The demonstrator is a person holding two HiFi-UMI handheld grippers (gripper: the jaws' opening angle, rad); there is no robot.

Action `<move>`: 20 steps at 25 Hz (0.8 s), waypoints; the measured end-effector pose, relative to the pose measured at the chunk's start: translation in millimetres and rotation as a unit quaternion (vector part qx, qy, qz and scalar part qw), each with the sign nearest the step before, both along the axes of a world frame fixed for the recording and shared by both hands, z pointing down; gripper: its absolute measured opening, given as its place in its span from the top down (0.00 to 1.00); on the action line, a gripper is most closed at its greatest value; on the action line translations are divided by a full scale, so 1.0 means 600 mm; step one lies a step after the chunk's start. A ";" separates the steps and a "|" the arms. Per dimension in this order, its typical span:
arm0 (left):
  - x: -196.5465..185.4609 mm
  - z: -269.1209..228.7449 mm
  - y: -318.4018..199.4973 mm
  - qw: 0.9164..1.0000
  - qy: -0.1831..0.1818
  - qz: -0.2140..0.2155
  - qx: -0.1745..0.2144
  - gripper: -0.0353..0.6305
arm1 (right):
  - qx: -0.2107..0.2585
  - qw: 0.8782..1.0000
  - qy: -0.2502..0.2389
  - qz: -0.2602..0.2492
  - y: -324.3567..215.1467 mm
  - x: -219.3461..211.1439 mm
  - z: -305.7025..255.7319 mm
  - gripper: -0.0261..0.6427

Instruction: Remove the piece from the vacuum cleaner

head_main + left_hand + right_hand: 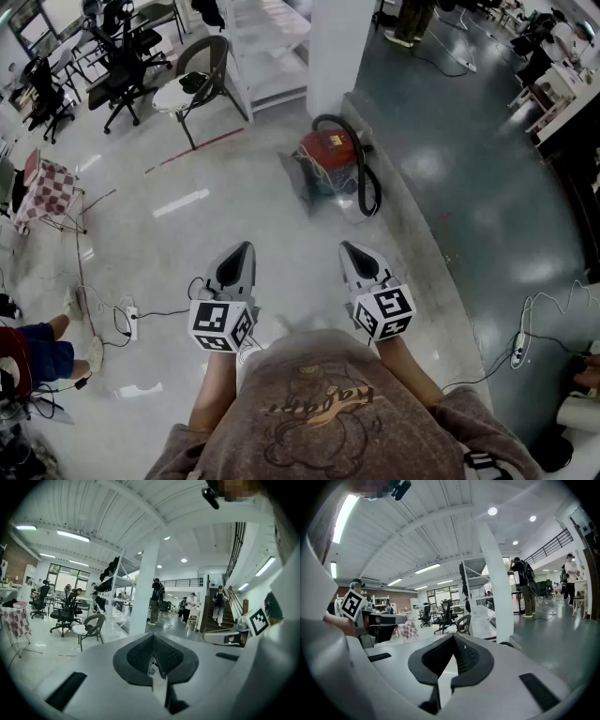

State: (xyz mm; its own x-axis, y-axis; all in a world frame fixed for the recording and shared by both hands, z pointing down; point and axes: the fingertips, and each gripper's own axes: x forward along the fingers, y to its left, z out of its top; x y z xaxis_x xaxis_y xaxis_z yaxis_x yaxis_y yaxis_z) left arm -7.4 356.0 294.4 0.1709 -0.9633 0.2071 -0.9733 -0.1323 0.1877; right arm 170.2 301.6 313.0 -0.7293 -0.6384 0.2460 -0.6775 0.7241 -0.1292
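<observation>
**A:** Head view first. The vacuum cleaner (328,159) sits on the floor (187,244) ahead, at the foot of the white pillar (339,47). Its black hose (367,178) loops over the right side. The left gripper (246,247) and right gripper (346,246) are both held out in front, well short of it and touching nothing.

**B:** So it's the approach step. My advice: walk in, crouch, and open the jaws before reaching. I can't tell from here which piece comes off; the hose is my guess. One gripper should steady the body while the other pulls the piece straight out at its joint, with no twisting on the cord.

**A:** Left gripper view: the left gripper (152,637) has its jaws closed tip to tip with nothing between them. The vacuum isn't visible there, only a chair (91,627) and the pillar beyond the gripper body.

**B:** And the right?

**A:** Right gripper view: the right gripper (453,637) is the same, jaws together and empty. A dark curve at the pillar's foot may be the hose, but it's too small to confirm.
</observation>
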 end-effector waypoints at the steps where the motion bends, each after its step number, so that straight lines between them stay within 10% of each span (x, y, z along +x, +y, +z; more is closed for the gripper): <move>1: 0.000 0.000 0.000 1.000 -0.001 0.001 0.000 0.94 | 0.001 1.000 0.001 -0.001 0.001 -0.002 0.000 0.96; 20: -0.050 0.005 0.001 0.999 -0.007 0.049 0.008 0.94 | -0.004 1.000 -0.004 0.018 0.022 -0.064 0.016 0.96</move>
State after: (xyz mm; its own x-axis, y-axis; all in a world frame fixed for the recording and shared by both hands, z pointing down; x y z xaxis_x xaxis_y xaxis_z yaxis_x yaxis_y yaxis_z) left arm -37.4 356.7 297.4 0.2625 -0.9452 0.1943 -0.9578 -0.2307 0.1714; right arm 131.6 314.6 322.5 -0.7072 -0.6629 0.2458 -0.7026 0.6978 -0.1394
